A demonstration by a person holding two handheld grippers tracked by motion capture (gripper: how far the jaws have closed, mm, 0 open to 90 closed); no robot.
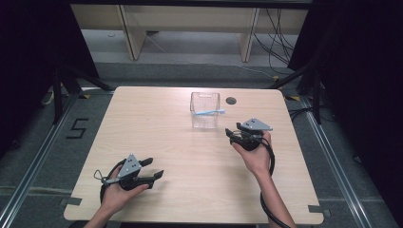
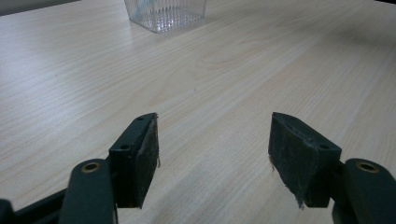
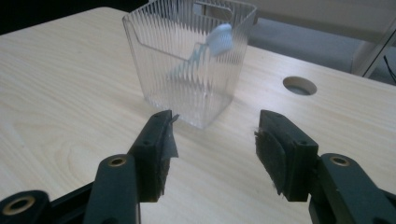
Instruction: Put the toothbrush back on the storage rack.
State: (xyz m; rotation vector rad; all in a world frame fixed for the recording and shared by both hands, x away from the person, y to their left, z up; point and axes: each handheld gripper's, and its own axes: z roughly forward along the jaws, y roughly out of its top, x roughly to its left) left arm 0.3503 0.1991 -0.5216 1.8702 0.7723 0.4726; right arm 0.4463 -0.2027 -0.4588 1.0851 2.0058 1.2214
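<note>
- Clear ribbed plastic box, square and open at the top, stands upright on the pale wood-grain tabletop, toward the far side and a little right of the middle.
- Light blue toothbrush rests inside the box, leaning aslant; in the high view its white-tipped end reaches over the box's right rim, and in the right gripper view its pale head shows high up through the ribbed wall.
- Right gripper, black with a grey three-cornered plate on top, is held in the person's right hand just beside the box, on the box's near right side, with its jaws pointing toward it.
- Its jaws stand wide apart with nothing between them; the dark pads press on nothing, and bare tabletop shows in the gap.
- Left gripper, of the same make, sits in the person's left hand low over the near left part of the table, well apart from the box.
- Its jaws are also spread wide and hold nothing; in the left gripper view the foot of the box shows far off at the top edge.
- Round dark cable hole lies in the tabletop just right of the box, behind the right gripper.
- Black cable trails from the right gripper along the forearm to the near edge.
</note>
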